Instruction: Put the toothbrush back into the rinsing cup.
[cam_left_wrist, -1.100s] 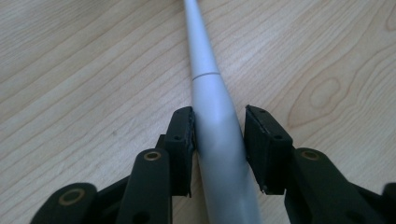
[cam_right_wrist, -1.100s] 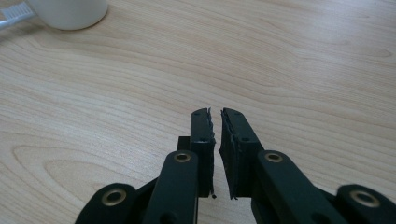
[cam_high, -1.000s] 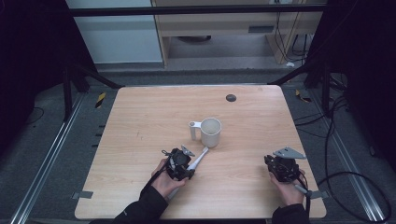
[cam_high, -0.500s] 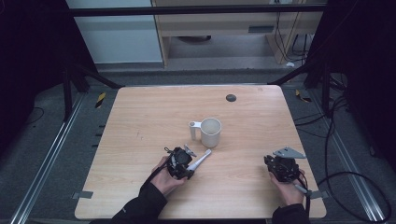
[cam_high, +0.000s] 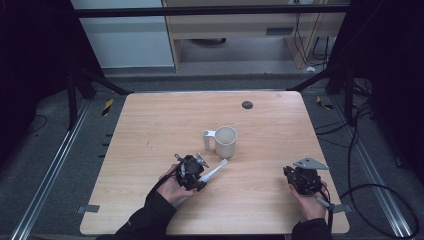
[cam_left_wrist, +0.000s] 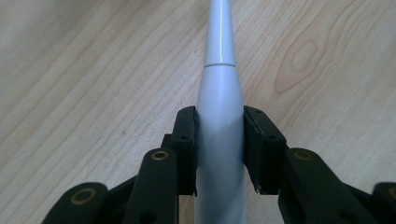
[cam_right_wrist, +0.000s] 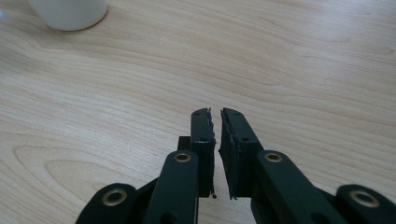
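left gripper (cam_high: 199, 176): clamped on the white toothbrush-like handle (cam_left_wrist: 219, 116); both pads are pressed against its thick body, seen in the left gripper view. The jaws have just been closing a little, with the handle between them.
handle: held low over the table (cam_high: 150, 125), slim end pointed ahead of the left gripper, up and to the right in the high view, toward the mug (cam_high: 224, 142); the tip is seen just short of the mug's base.
mug: white, upright, just beyond the handle's tip; its grip is turned to the left in the high view. Well apart from the right gripper, ahead and to its left.
right gripper (cam_high: 301, 178): nothing gripped; jaws are drawn almost together, a thin slit is left between the pads (cam_right_wrist: 233, 140) in the right gripper view. Held just above bare wood.
dark round spot (cam_high: 247, 104): set in the tabletop at the far edge, well beyond both grippers.
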